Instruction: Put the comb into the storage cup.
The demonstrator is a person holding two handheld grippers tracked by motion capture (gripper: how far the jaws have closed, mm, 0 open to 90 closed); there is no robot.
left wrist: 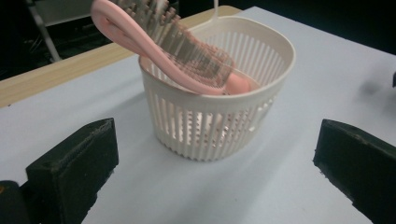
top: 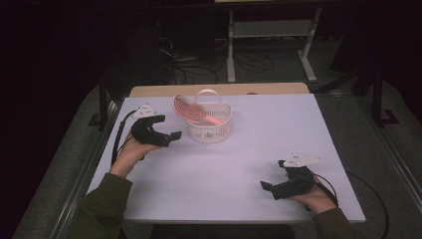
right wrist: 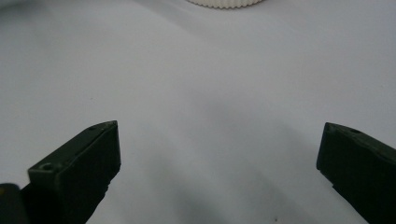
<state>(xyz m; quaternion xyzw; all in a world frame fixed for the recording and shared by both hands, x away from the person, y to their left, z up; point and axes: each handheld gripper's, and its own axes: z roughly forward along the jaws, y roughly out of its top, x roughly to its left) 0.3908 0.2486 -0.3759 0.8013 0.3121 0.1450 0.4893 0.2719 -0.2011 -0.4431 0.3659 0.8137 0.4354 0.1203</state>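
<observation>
text: none legible | labels: none | brands: none | numbers: none

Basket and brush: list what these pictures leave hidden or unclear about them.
- Basket floor, left gripper view: hidden by its slatted wall and the brush; any other contents cannot be told.
- Brush head tip, left gripper view: cut off by the top edge.
- Basket, right gripper view: cut by the top edge to a strip of its base.
- Brush bristles, high view: too small to make out.
</observation>
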